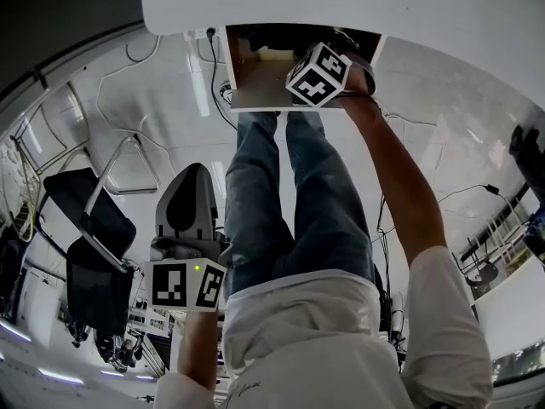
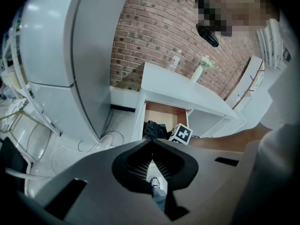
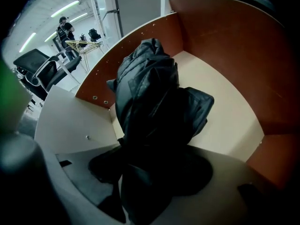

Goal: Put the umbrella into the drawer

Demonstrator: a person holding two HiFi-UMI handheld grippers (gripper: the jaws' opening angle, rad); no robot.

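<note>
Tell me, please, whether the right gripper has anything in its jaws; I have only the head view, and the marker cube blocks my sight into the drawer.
Observer: Yes. The right gripper view shows the right gripper shut on the black umbrella.
Operator: Thank you. Is the umbrella inside the drawer?
Observer: Yes. Its bulk sits between the reddish-brown walls of the drawer, over the pale bottom.
Operator: And how do the left gripper's jaws stand?
Observer: The left gripper has its jaws together, with nothing between them.
</note>
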